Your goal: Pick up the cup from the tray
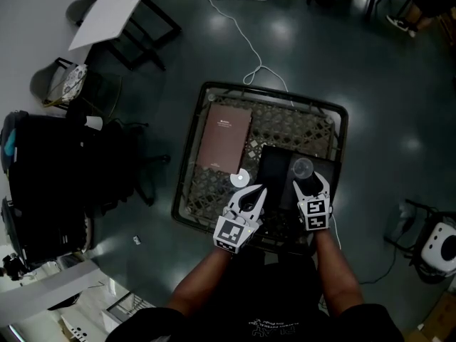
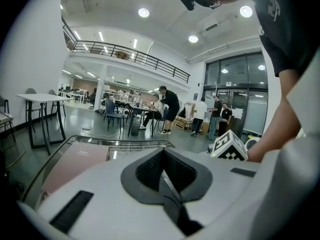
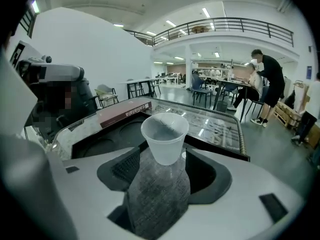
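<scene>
Grasp step: the right gripper (image 1: 311, 184) has its jaws spread wide on either side of a clear plastic cup (image 3: 165, 134). The cup stands upright on the black tray (image 1: 274, 166), lower right of the mesh table (image 1: 192, 155). Next, likely a gentle squeeze, then a lift. The left gripper (image 1: 256, 192) is clenched and empty. White print on the brown box (image 1: 224, 137) is unreadable.

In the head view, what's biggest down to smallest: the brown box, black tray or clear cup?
1. brown box and black tray: too alike to rank; the tray is partly covered.
2. clear cup, plainly smallest.
</scene>
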The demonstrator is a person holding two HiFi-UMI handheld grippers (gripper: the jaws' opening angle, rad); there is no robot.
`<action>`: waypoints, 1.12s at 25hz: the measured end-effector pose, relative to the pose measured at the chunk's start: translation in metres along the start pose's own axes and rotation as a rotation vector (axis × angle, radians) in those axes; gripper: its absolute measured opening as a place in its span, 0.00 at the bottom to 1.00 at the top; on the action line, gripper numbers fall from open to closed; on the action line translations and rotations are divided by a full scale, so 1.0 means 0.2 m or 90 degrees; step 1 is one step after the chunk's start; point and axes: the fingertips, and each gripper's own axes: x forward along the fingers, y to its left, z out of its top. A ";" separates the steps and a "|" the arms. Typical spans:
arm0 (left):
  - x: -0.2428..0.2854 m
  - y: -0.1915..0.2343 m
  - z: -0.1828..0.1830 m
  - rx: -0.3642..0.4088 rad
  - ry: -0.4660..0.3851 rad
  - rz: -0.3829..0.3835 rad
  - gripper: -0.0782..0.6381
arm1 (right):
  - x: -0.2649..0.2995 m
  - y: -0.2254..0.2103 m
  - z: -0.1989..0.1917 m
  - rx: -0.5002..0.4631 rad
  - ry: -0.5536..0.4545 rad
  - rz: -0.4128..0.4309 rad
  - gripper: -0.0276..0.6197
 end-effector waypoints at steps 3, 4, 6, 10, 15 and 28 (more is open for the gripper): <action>-0.02 0.03 0.00 -0.001 0.000 0.011 0.12 | 0.08 -0.01 0.00 -0.021 0.012 0.011 0.47; -0.02 0.03 0.00 -0.002 0.000 0.014 0.12 | 0.10 -0.01 0.00 -0.023 0.013 0.013 0.47; -0.04 0.04 -0.01 -0.004 0.001 0.019 0.12 | 0.14 -0.02 0.02 -0.022 0.014 0.012 0.49; -0.06 0.08 -0.03 -0.013 0.005 0.034 0.12 | 0.19 -0.02 0.04 -0.022 0.017 0.010 0.49; -0.08 0.11 -0.04 -0.020 0.001 0.045 0.12 | 0.22 -0.02 0.03 -0.023 0.031 0.001 0.49; -0.09 0.08 0.01 -0.009 -0.010 0.035 0.12 | 0.09 -0.03 0.18 -0.034 -0.020 -0.011 0.48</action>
